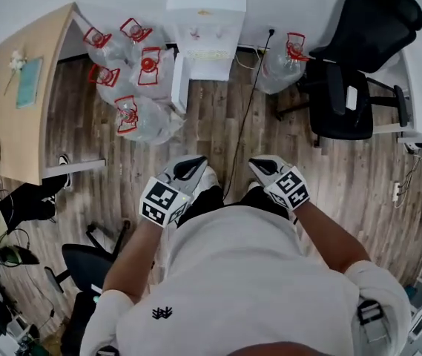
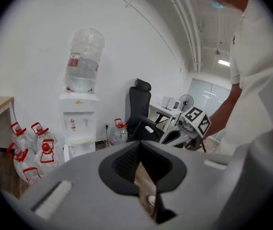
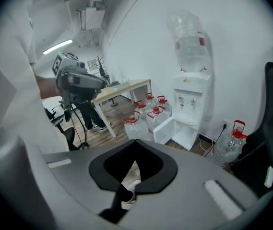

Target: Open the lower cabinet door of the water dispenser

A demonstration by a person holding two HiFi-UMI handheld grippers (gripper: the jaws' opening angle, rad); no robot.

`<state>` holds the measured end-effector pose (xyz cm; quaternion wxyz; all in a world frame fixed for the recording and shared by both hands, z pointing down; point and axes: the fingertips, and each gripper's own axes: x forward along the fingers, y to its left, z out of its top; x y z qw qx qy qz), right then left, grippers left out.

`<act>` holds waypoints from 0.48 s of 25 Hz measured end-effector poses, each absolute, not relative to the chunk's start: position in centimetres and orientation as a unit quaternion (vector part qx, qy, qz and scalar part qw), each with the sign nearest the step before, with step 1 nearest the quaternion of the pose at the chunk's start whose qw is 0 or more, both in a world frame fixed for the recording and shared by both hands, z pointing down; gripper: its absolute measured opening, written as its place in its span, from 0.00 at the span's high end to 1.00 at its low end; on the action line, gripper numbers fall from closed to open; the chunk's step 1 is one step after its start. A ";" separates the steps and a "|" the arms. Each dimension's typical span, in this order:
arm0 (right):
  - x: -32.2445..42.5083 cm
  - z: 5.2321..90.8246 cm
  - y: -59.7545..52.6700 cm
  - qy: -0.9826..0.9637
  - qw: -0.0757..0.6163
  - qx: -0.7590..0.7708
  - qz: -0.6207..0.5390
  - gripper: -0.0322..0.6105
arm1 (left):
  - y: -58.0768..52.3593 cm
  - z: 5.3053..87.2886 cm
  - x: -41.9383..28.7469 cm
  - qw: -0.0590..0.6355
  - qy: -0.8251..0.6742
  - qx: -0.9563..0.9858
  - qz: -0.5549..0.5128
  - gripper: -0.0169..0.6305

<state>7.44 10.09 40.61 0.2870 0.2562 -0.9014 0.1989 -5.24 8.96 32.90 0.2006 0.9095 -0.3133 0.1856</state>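
Note:
The white water dispenser [image 1: 205, 21] stands against the far wall with a big clear bottle [image 2: 83, 61] on top. Its lower cabinet door [image 1: 179, 81] stands swung open to the left, and in the right gripper view the door [image 3: 164, 130] shows the white inside of the cabinet [image 3: 186, 135]. Both grippers are held close to my body, well back from the dispenser. My left gripper [image 1: 194, 163] is shut and empty, its jaw tips meeting [image 2: 138, 145]. My right gripper [image 1: 259, 165] is also shut, nothing between its jaws [image 3: 135, 143].
Several clear water bottles with red caps [image 1: 133, 73] crowd the floor left of the dispenser, one more [image 1: 281, 65] to its right. A black office chair [image 1: 344, 87] stands at right, a wooden desk [image 1: 25, 95] at left. A black cable [image 1: 249, 106] runs across the wood floor.

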 end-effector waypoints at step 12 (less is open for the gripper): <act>19.5 31.6 16.3 -0.920 0.200 0.278 0.191 0.95 | 13.8 30.7 4.6 0.193 -0.336 0.896 0.219 0.89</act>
